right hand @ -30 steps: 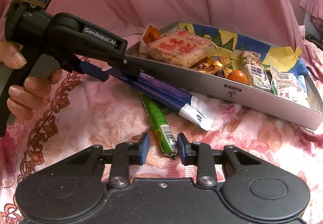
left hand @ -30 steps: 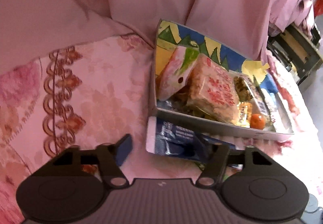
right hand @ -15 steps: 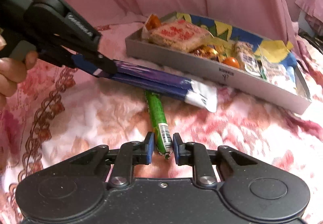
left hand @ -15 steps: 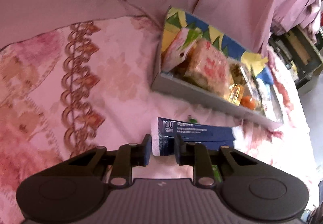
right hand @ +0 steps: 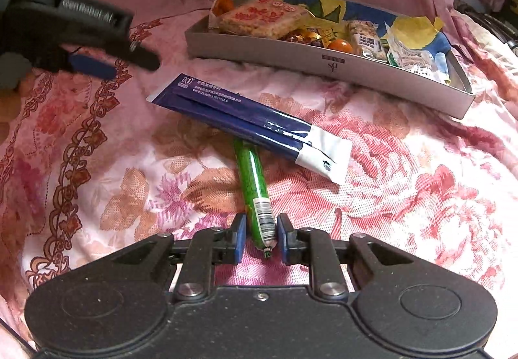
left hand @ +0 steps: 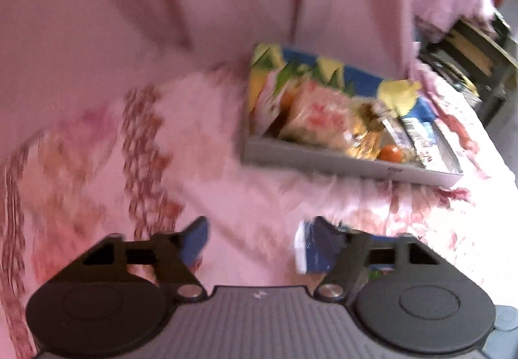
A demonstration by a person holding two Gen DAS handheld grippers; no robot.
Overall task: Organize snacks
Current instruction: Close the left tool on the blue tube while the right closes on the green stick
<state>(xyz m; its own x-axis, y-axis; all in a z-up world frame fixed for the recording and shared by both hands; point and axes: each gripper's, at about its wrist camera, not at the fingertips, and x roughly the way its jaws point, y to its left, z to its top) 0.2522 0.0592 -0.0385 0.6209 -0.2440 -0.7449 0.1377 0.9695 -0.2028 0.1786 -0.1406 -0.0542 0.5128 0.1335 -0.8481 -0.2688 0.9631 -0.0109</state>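
While the right gripper [right hand: 261, 237] pinches the near end of the green sausage stick [right hand: 252, 180], its 2 pads pressed on the wrapper by the barcode, the stick's far end lies tucked under the blue packet [right hand: 249, 119], so any lift will probably drag or tip that packet. Left gripper [right hand: 106, 62] has just been opening its jaws, now wide apart with nothing between them; it hangs above the packet's left end, clear of it. Blue packet lies flat on the floral pink cloth [right hand: 404, 197], diagonal, just in front of the grey tray [right hand: 323, 64], not in it. Tray already holds a rice cracker pack [right hand: 262, 17], an orange round thing [right hand: 340, 44] and several wrapped snacks, fairly full on the left. Left wrist view is motion-blurred; the packet's corner [left hand: 307, 245] shows beside one finger only. Judgement: the packet was set down outside the tray, maybe to free the stick; both items still need to go in.
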